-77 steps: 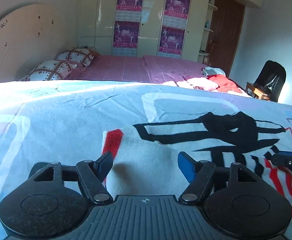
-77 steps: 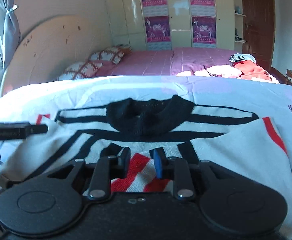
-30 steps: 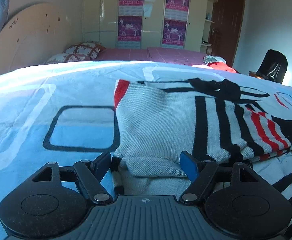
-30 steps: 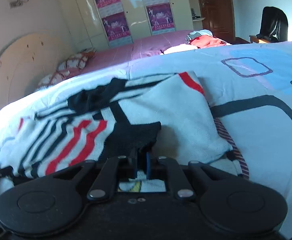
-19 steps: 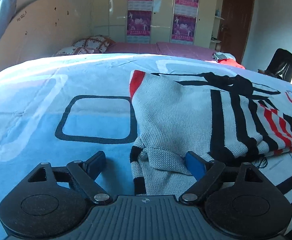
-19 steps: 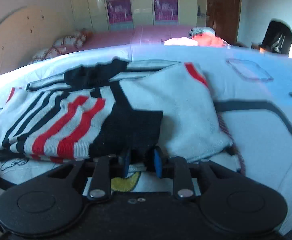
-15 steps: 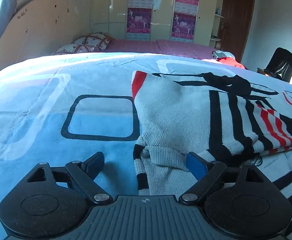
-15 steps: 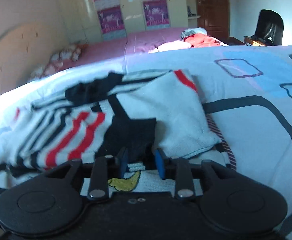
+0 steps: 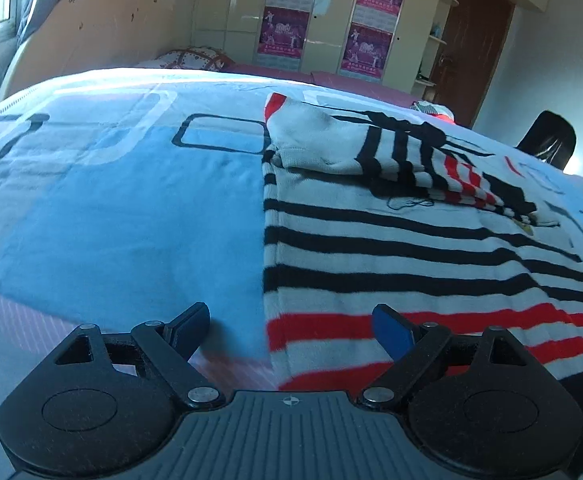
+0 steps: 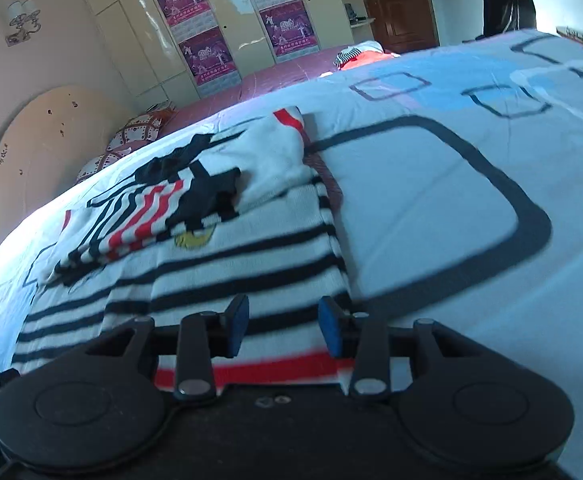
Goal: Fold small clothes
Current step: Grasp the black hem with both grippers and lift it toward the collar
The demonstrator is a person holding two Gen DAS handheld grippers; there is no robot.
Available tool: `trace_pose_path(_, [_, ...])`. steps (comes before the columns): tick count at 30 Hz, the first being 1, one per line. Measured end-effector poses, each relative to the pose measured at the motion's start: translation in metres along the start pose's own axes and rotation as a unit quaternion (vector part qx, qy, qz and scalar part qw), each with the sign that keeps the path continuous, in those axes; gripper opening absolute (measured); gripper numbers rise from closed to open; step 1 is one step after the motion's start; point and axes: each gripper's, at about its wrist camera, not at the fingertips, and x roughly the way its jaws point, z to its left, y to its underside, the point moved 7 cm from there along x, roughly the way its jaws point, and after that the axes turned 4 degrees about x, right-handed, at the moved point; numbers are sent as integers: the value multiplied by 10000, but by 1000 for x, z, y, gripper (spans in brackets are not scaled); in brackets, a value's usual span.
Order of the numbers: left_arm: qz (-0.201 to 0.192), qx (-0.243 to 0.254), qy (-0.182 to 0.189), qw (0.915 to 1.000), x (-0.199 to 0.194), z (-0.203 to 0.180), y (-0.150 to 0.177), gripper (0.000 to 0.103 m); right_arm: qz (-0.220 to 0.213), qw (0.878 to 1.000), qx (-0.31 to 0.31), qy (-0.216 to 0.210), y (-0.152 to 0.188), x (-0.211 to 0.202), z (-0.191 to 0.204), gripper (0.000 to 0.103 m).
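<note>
The striped sweater [image 9: 411,248] lies flat on the blue bedspread [image 9: 111,220], soft and floppy. Both grippers (left gripper [image 9: 289,330], right gripper [image 10: 283,326]) gape over its near hem, the right one's jaws just widened, holding nothing. Grab the 2 near corners.

right tongs [image 10: 284,325] just opened wider, nothing gripped, over striped sweater [image 10: 227,256] hem on blue bedsheet [image 10: 431,184].
</note>
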Motion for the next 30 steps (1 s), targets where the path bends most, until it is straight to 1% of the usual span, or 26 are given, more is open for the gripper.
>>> trace_pose_path(1, [76,-61,120,9999,-4,-2,5,87,62,10000,44,-49,8,-7,-4,39])
trace_pose_path(2, [125,-77,193,9997,-10,-5,10,80,140,9998,65,-115,15,-13,-8,39])
trace_pose_path(3, [200,-66,247,9995,-14,-7,16,75,194,9997,53,-167,22,-20,-12,38])
trace_pose_path(4, [259,-75,327,9991,-18,-9,21,74,227,9995,45,-197,29,-29,-17,39])
trace_pose_path(6, [349,-235,561,9975,-32,-11,35,69,315,9990,110,-294,42,-45,-30,40])
trace_pose_path(8, [451,-403,843,9946,-42,-14,47,69,474,9974,316,-448,55,-58,-42,40])
trace_pose_path(11, [581,-639,1283,9880,-55,-23,67,65,715,9923,668,-762,77,-72,-59,40])
trace_pose_path(14, [480,-913,1518,9830,-64,-30,82,65,850,9854,907,-1162,95,-81,-63,40])
trace_pose_path(15, [438,-1151,1613,9792,-65,-29,84,58,914,9819,994,-1327,98,-82,-62,40])
trace_pose_path(16, [444,-1442,1745,9730,-63,-27,87,50,969,9785,1057,-1481,100,-82,-61,40])
trace_pose_path(17, [477,-1721,1881,9658,-59,-24,91,35,1010,9756,1113,-1600,102,-80,-60,40])
trace_pose_path(18, [489,-1904,1934,9612,-55,-23,95,29,1037,9733,1169,-1679,101,-79,-60,40])
trace_pose_path(19, [420,-2041,1954,9583,-53,-22,99,29,1067,9706,1228,-1776,100,-76,-59,39])
trace_pose_path(22, [293,-2599,2154,9408,-48,-14,104,29,1228,9594,1494,-2052,97,-65,-60,34])
trace_pose_path(23, [241,-2732,2194,9363,-47,-12,104,29,1261,9566,1546,-2122,95,-62,-59,32])
trace_pose_path(24, [217,-2858,2241,9315,-44,-10,106,29,1293,9544,1569,-2187,94,-60,-59,29])
trace_pose_path(25, [206,-2926,2278,9285,-41,-10,106,29,1334,9527,1601,-2211,94,-57,-60,23])
trace_pose_path(26, [170,-2926,2277,9286,-39,-11,105,28,1372,9516,1639,-2209,94,-54,-61,19])
trace_pose_path(27, [150,-2871,2197,9322,-36,-12,103,22,1397,9512,1665,-2189,94,-51,-61,9])
trace_pose_path(28, [175,-2776,2014,9392,-33,-14,101,15,1411,9535,1641,-2098,94,-47,-62,6])
trace_pose_path(29, [183,-2688,1869,9447,-31,-17,99,9,1400,9559,1570,-2049,94,-46,-61,7])
trace_pose_path(30, [97,-2674,1806,9465,-31,-19,96,7,1336,9590,1473,-2020,92,-48,-58,7])
